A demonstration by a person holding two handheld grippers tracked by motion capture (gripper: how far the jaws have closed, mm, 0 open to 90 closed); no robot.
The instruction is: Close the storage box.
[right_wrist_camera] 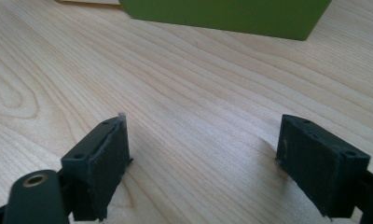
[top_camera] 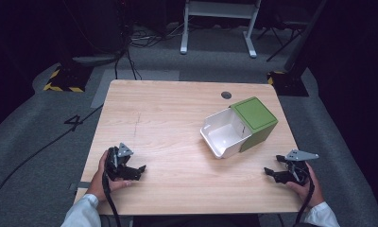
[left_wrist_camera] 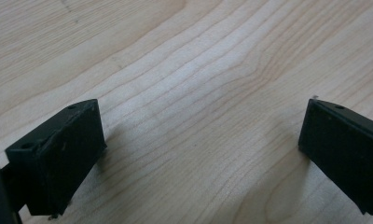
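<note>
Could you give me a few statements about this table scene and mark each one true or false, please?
1. The green box lies on its side, its white drawer partly out. True.
2. The left gripper grips the box. False: it rests apart from it, open, on the table.
3. The right gripper is open. True.
4. The drawer holds a cup. False: what shows of its inside looks empty.
</note>
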